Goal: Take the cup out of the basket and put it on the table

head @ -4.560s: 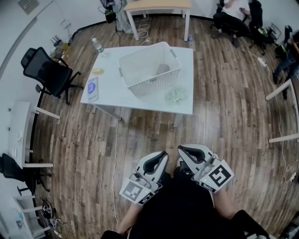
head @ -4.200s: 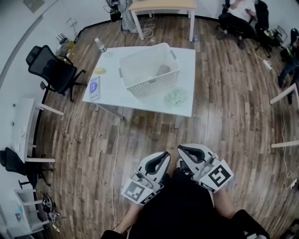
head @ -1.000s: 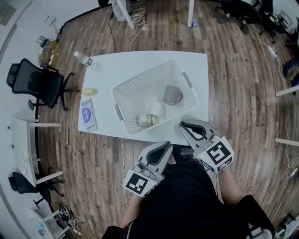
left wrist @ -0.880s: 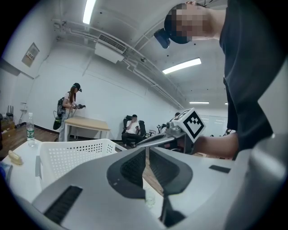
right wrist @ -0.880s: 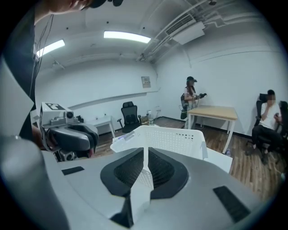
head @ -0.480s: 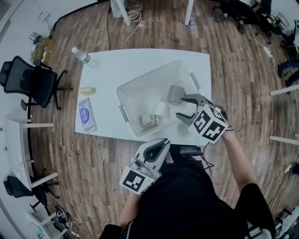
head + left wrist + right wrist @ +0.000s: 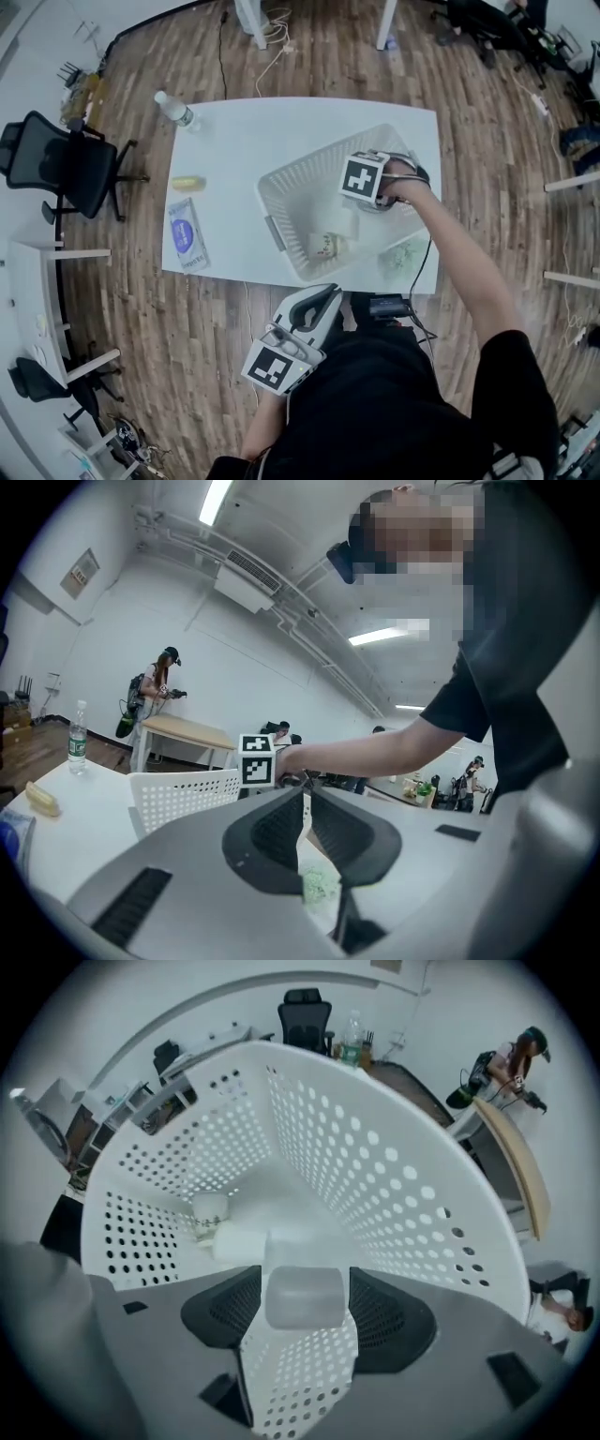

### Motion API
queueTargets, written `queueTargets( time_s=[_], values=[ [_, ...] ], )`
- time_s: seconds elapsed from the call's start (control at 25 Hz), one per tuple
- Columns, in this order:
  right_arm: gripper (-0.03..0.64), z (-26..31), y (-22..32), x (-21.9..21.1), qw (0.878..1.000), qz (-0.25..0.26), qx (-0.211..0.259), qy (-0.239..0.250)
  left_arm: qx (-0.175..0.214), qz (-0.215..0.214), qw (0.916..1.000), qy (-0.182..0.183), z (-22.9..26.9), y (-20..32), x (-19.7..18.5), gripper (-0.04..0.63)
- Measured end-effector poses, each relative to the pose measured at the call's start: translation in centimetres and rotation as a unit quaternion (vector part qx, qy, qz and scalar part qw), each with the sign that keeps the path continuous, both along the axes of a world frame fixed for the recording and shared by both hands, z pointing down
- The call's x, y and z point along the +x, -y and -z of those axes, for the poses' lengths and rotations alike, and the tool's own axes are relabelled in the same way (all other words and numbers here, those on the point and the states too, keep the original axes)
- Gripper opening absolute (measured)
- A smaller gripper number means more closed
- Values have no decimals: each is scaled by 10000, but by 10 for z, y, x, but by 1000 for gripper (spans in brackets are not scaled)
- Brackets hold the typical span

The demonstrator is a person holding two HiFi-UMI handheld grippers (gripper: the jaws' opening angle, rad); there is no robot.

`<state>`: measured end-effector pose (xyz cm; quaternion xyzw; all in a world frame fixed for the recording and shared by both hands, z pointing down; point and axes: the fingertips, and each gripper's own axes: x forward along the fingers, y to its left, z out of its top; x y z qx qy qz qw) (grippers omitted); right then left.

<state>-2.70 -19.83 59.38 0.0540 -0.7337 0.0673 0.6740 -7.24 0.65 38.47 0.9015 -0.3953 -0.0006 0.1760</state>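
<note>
The grey cup [image 7: 302,1299] is in the white perforated basket [image 7: 375,1176], low against the basket floor near the right-hand end, and it sits squarely between the 2 jaws of your right tool [image 7: 303,1277]. That tool points straight down into the basket. Its jaws have just been opening and now stand wide, with a pad close beside each side of the cup but not visibly pressing on it. So close to the camera, the cup is blurred and its exact lie is hard to judge. Further along the basket floor are 2 other things, a white roll-like piece [image 7: 239,1241] and, touching it, a small labelled bottle [image 7: 208,1211] near the far corner. From the head view your right hand [image 7: 401,187] reaches over the basket rim, and the marker cube covers the cup. The basket stands on the white worktop [image 7: 234,141], toward its right half. A crumpled green thing [image 7: 405,255] lies on the worktop just beside the basket's near corner. Well apart, on the left half, are a water bottle [image 7: 174,109] at the far corner, a small yellow item [image 7: 187,183] and a blue-and-white packet [image 7: 187,234]. Your left tool [image 7: 306,794] hangs off the near edge of the worktop, roughly level, its jaws closed together.
</note>
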Motion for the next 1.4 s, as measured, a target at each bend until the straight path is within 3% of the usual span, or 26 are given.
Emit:
queueTargets(
  time_s=[0.12,0.2,0.44,0.72,0.88,1.4],
  values=[
    [275,-33,20,12,9979,-213,-166,-586,-52,115,9999,31,1,-3,-13,32],
    [275,-51,20,16,9943,-417,-574,-798,-112,222,9997,90,0,-5,-25,32],
    [275,-81,13,10,9854,-668,-1382,-742,-259,477,9981,276,-12,-12,-49,32],
    [247,-85,-6,19,9762,-324,-1855,-1071,-362,494,9977,302,-14,-18,-51,32],
    [130,-74,-18,18,9762,-45,-1921,-1001,-258,397,9982,370,-16,-19,-49,32],
    [46,-49,-71,19,9712,427,-2282,-536,-16,222,9991,359,-7,-16,-37,32]
  ],
)
